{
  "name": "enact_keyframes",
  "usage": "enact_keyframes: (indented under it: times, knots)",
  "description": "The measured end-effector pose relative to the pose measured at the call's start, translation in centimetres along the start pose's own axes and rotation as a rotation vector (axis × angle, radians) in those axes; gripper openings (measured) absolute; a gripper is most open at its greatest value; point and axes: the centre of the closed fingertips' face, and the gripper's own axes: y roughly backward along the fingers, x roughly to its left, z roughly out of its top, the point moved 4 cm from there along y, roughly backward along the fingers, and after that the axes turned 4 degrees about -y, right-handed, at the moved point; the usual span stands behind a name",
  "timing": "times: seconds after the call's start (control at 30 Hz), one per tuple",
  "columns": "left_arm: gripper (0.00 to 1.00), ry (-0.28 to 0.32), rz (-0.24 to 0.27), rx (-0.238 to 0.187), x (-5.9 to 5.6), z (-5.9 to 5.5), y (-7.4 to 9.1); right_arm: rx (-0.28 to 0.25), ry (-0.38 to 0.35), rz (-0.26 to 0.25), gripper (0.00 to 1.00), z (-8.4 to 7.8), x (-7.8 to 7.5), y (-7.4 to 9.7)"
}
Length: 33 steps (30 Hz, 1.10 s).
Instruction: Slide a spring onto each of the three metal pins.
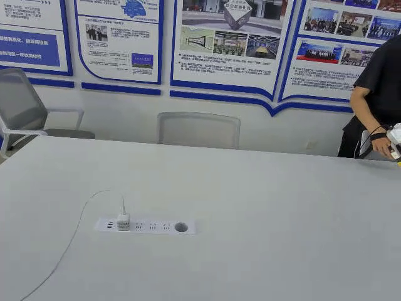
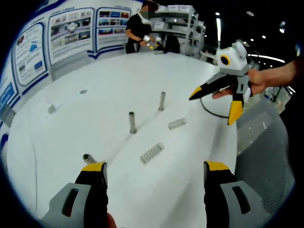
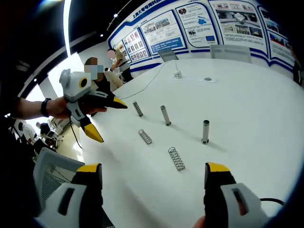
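In the left gripper view my left gripper [image 2: 156, 167] is open, its yellow-tipped jaws wide apart over the white table. Three metal pins stand in a row ahead: one close by [image 2: 88, 158], one in the middle [image 2: 132, 122], one farther off [image 2: 162, 101]. Two loose springs [image 2: 152, 152] [image 2: 176, 124] lie beside them. My right gripper [image 2: 211, 109], held in a hand, hovers open beyond the far pin. In the right gripper view my right gripper [image 3: 153, 168] is open. Two bare pins [image 3: 205, 131] [image 3: 165, 115] stand there. A coiled piece [image 3: 137, 109] stands upright where the third pin is. Springs [image 3: 176, 158] [image 3: 145, 137] lie flat. My left gripper [image 3: 112, 122] is open at the left.
The head view faces a grey table [image 1: 263, 251] with an inset power strip [image 1: 145, 225], a plugged charger [image 1: 123, 221] and its cable. Chairs [image 1: 198, 129] [image 1: 25, 106] stand behind it. A person in black [image 1: 376, 94] stands at the far right. Poster boards line the wall.
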Motion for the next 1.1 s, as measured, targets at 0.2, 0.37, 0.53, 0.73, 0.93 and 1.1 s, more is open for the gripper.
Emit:
enact_keyframes:
  times: [0.2, 0.37, 0.53, 0.73, 0.93, 1.1]
  knots:
    - [0.84, -0.043, -0.029, 0.018, -0.1, 0.6, -1.0, -0.004, -0.019, -0.002, 0.9, -0.4, 0.0, 0.3]
    - [0.84, -0.087, -0.055, 0.045, -0.3, 0.7, -1.7, -0.002, -0.028, 0.0, 0.9, -0.8, 0.0, 0.5]
    - [0.84, -0.121, -0.082, 0.067, -0.5, 0.8, -2.4, -0.004, -0.036, -0.001, 0.9, -1.0, -0.1, 0.7]
    - [0.83, -0.153, -0.105, 0.081, -0.6, 0.9, -3.2, -0.006, -0.049, -0.004, 0.9, -1.2, -0.3, 0.9]
    - [0.82, -0.18, -0.128, 0.104, -0.8, 0.6, -4.1, -0.005, -0.065, -0.004, 0.9, -1.5, -0.5, 1.0]
    - [0.82, -0.19, -0.151, 0.119, -1.2, 0.4, -5.0, -0.001, -0.071, -0.004, 0.9, -1.8, -0.5, 1.1]
